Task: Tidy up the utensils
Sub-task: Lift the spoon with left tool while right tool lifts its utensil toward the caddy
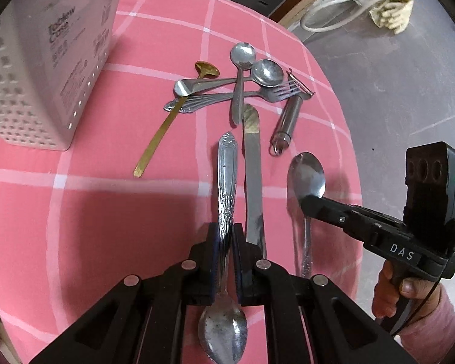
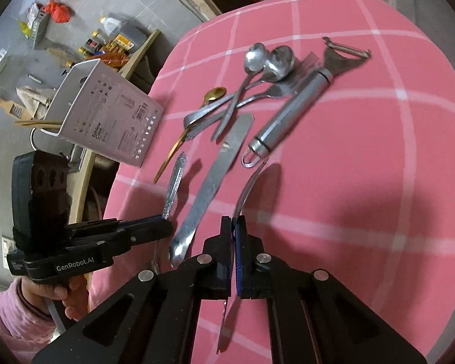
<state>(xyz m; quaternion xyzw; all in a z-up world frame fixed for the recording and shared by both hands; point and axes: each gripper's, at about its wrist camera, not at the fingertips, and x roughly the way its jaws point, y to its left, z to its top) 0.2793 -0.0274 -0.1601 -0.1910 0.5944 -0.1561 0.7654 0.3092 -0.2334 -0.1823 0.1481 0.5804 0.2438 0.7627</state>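
Observation:
My left gripper (image 1: 226, 236) is shut on an ornate-handled steel spoon (image 1: 227, 176), whose handle points forward and whose bowl lies toward the camera. In the right wrist view the same gripper (image 2: 166, 221) sits at the left with that handle (image 2: 174, 182) sticking out of it. My right gripper (image 2: 233, 227) is shut on a plain steel spoon (image 2: 247, 185), seen edge-on. From the left wrist view, the right gripper (image 1: 308, 204) pinches the plain spoon (image 1: 306, 173) just below its bowl. A table knife (image 1: 251, 166) lies between the two spoons.
A white perforated utensil holder (image 1: 45, 60) stands at the table's left edge, a gold utensil (image 2: 36, 124) inside it. Farther back lie a gold spoon (image 1: 160, 133), a peeler (image 1: 288, 115), and a crossed pile of spoons and a fork (image 1: 245, 82). The pink checked cloth (image 1: 91, 227) ends at the table edge on the right.

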